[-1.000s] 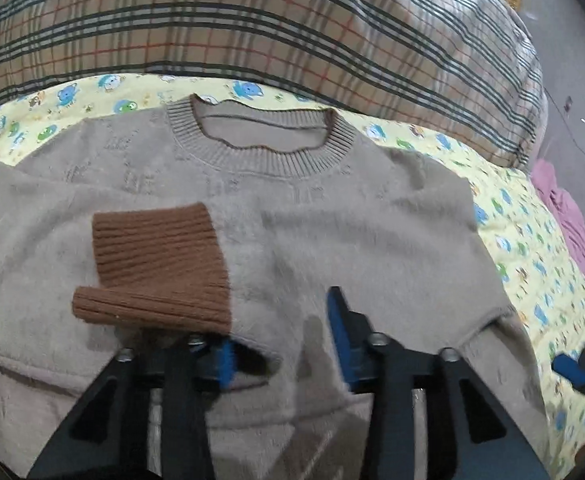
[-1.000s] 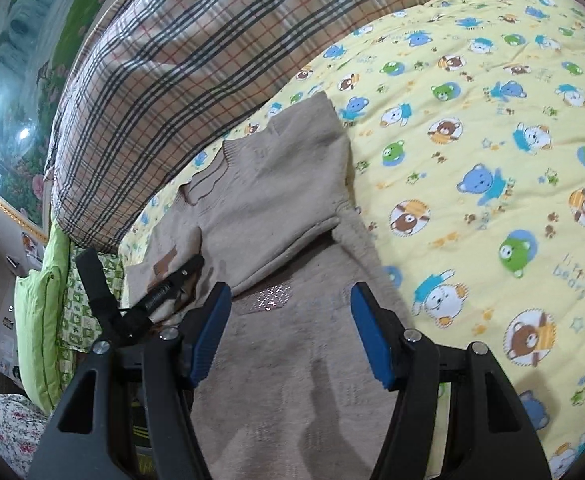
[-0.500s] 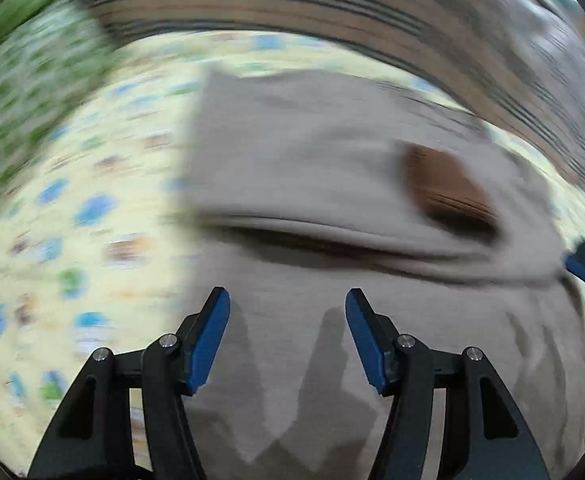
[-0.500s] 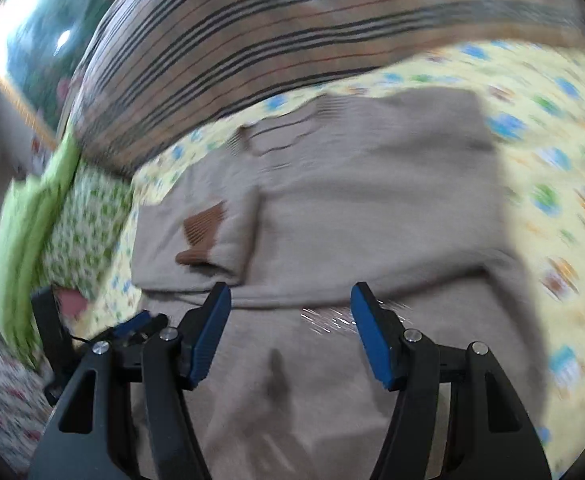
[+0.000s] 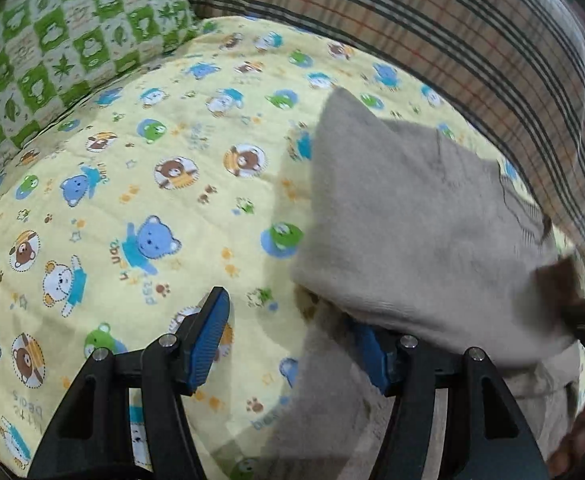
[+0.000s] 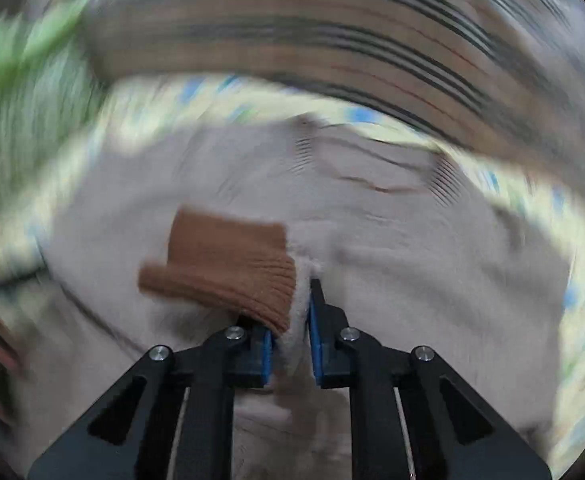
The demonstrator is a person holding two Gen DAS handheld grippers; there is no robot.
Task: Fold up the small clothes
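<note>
A small beige knit sweater (image 5: pixel 424 220) lies on a yellow bear-print bedsheet (image 5: pixel 132 200). My left gripper (image 5: pixel 292 336) is open at the sweater's left edge; its right finger is partly under a fold of the fabric. In the right wrist view the sweater (image 6: pixel 432 280) fills the frame with its neckline at the top. The folded-in sleeve ends in a brown ribbed cuff (image 6: pixel 228 268). My right gripper (image 6: pixel 292 340) is shut on the sleeve fabric just beside the cuff. That view is blurred.
A plaid blanket (image 5: pixel 472 40) lies behind the sweater and a green checked pillow (image 5: pixel 52 40) sits at the far left. The right wrist view shows the same blanket (image 6: pixel 292 52) as a blur.
My left gripper has swung to the sweater's left edge, over the bedsheet. My right gripper has moved to the folded sleeve and closed on it by the brown cuff.
</note>
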